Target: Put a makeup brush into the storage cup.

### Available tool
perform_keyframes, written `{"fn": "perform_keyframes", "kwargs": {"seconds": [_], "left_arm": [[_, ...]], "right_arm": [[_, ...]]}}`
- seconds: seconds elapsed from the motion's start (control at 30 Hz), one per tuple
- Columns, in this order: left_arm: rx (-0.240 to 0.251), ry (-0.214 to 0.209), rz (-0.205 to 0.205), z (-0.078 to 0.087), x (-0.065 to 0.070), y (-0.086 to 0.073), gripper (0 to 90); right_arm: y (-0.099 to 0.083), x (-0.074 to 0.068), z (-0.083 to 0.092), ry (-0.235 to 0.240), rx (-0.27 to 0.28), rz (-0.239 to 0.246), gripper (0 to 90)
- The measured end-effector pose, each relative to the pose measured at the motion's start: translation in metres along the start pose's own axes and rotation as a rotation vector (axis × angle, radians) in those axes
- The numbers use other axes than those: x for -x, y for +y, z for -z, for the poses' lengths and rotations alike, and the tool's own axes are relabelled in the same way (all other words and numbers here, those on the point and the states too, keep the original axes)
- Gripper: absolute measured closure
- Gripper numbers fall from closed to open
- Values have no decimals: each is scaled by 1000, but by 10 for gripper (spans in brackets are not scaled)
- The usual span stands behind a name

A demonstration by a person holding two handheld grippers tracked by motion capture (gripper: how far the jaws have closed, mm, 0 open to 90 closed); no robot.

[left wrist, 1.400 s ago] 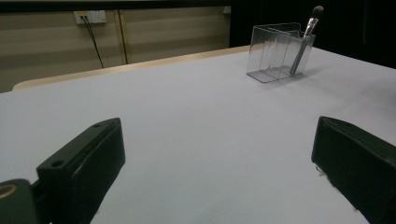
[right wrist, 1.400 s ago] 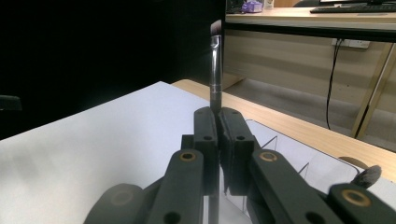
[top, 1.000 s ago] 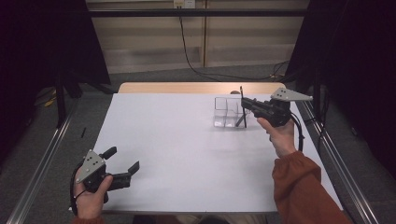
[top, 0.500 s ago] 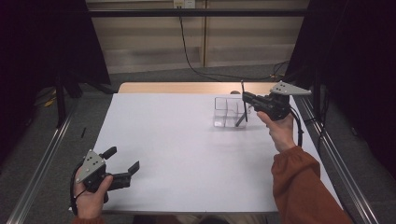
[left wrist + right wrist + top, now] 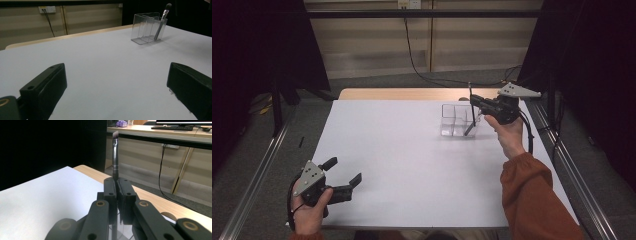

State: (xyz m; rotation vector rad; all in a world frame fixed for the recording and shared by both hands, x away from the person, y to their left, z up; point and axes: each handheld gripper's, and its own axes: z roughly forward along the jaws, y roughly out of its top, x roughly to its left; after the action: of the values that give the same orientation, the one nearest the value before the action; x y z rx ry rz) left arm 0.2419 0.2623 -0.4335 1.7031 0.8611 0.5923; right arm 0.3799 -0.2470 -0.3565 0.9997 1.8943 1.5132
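Between the clenched jaws of the right gripper [image 5: 117,195] a thin makeup brush [image 5: 115,157] stands upright, light, stiff and slippery, best pinched mid-handle. Just below sits the clear organizer [image 5: 457,120]. Far across, the left gripper [image 5: 343,176] gapes unladen.

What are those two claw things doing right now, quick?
Left gripper: open, holding nothing, low over the white table.
Right gripper: closed on a makeup brush, held upright over the clear organizer.
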Motion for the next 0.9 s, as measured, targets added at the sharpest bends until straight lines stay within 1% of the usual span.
{"fn": "perform_keyframes", "kwargs": {"seconds": [0.43,0.57,0.73,0.87,0.9], "left_arm": [[-1,0,-1,0,-1,0,27],[-3,-1,-1,0,-1,0,28],[-1,-1,0,0,-1,0,28],[-5,2,6,-1,-1,0,30],[-6,-1,3,-1,-1,0,30]], "right_arm": [[2,7,-11,-16,-9,-2,856],[2,10,-14,-19,-5,-12,856],[0,13,-20,-34,-13,-16,857],[0,15,-24,-35,-1,-19,856],[0,15,-25,-49,-1,-15,856]]}}
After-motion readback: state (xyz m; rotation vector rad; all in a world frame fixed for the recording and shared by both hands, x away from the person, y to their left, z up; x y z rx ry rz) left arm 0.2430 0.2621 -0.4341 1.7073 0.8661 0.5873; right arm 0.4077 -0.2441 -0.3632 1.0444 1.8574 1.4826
